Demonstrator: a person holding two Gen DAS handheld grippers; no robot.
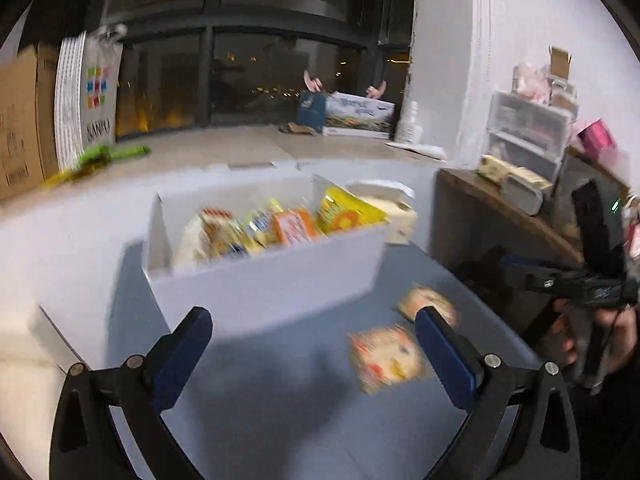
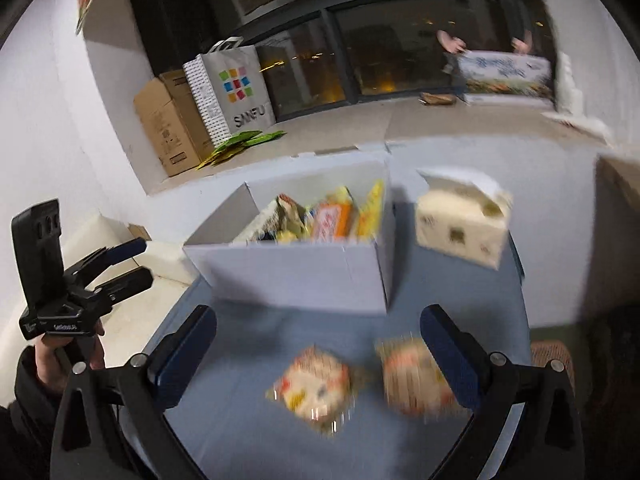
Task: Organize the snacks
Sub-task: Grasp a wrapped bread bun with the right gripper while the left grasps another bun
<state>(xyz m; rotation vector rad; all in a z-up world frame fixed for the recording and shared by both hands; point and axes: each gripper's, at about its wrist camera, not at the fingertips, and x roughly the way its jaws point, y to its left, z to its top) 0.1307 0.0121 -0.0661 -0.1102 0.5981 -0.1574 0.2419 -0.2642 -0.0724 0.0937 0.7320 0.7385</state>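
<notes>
In the left wrist view, the left gripper [image 1: 314, 338] hangs spread and empty just before the open white cardboard box [image 1: 264, 280], already stuffed with glossy yellow and orange packets, so sorting looks mostly done. In the right wrist view, the right gripper [image 2: 318, 342] is likewise spread and empty over two crinkly square plastic snack packs [image 2: 312, 386] lying flat on the blue tabletop [image 2: 248, 432] before that box; next, I judge, one must be pinched by its soft edge.

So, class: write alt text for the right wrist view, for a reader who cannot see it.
Two snack packets lie loose on a blue table between the right gripper's open jaws. Behind them stands a white box filled with snacks; the left gripper shows at far left.
</notes>
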